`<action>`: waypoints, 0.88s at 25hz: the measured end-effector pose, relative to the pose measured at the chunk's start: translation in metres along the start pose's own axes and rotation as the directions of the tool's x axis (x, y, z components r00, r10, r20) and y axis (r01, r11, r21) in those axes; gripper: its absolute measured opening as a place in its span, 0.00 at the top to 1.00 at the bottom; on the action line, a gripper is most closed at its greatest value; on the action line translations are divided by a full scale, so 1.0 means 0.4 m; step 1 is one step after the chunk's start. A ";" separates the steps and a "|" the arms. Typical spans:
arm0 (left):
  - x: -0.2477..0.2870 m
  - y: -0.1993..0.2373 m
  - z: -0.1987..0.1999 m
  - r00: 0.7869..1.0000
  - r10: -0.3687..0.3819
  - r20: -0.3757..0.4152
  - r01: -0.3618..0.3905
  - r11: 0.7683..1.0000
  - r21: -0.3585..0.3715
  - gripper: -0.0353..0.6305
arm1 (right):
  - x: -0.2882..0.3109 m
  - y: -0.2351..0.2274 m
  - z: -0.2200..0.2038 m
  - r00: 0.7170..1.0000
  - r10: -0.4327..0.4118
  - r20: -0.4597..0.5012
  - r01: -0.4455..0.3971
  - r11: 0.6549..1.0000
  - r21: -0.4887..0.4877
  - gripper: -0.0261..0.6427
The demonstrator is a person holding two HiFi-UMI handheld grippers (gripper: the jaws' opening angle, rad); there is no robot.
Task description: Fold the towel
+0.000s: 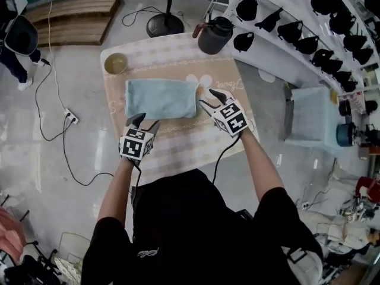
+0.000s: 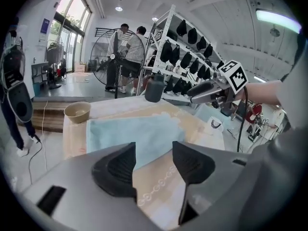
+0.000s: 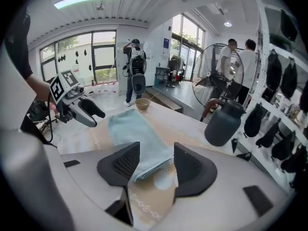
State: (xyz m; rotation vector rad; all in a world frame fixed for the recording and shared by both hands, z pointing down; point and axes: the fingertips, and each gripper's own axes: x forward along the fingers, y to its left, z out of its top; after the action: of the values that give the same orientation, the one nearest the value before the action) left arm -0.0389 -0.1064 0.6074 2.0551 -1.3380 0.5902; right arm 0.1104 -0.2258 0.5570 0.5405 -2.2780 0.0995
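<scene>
A light blue towel [image 1: 161,98] lies folded flat on the beige cloth-covered table [image 1: 190,141]; it also shows in the left gripper view as towel [image 2: 130,133] and in the right gripper view as towel [image 3: 139,134]. My left gripper [image 1: 144,121] hovers just off the towel's near left corner, jaws apart and empty. My right gripper [image 1: 211,98] stands beside the towel's right edge, also open with nothing between its fingers. Each gripper sees the other: right gripper [image 2: 198,94], left gripper [image 3: 91,110].
A tan bowl [image 1: 116,63] sits at the table's far left corner, and a dark jug [image 1: 214,34] at the far right. A rack of black items [image 1: 309,34] runs along the right. A standing fan [image 1: 165,22] and cables [image 1: 56,117] are on the floor.
</scene>
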 end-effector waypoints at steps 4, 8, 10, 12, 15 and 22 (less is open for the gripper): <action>0.082 -0.062 0.006 0.999 0.025 -0.038 -0.024 0.999 0.032 0.62 | 0.055 -0.033 -0.024 0.989 0.144 -0.017 -0.145 0.977 -0.157 0.66; 0.166 -0.107 0.006 0.997 0.034 -0.071 -0.033 0.999 0.021 0.62 | 0.121 -0.049 -0.058 0.961 0.270 -0.057 -0.275 0.922 -0.274 0.66; 0.207 -0.135 0.001 0.997 0.030 -0.075 -0.030 1.000 0.009 0.62 | 0.151 -0.049 -0.085 0.942 0.323 -0.090 -0.335 0.892 -0.303 0.66; 0.247 -0.167 -0.006 0.996 0.022 -0.084 -0.020 0.999 0.034 0.62 | 0.180 -0.048 -0.110 0.921 0.371 -0.115 -0.388 0.863 -0.324 0.66; 0.294 -0.207 0.001 0.994 0.000 -0.105 0.010 0.995 0.095 0.62 | 0.223 -0.058 -0.130 0.892 0.428 -0.146 -0.449 0.800 -0.398 0.66; 0.376 -0.251 0.002 0.985 -0.030 -0.167 0.058 0.985 0.165 0.62 | 0.292 -0.065 -0.167 0.817 0.485 -0.312 -0.557 0.524 -0.644 0.66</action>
State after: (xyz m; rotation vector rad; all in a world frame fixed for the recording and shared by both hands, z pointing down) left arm 0.1122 -0.1739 0.6801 2.1127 -1.1785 0.8599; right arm 0.0958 -0.2747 0.6842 -0.5786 -2.0794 -0.4572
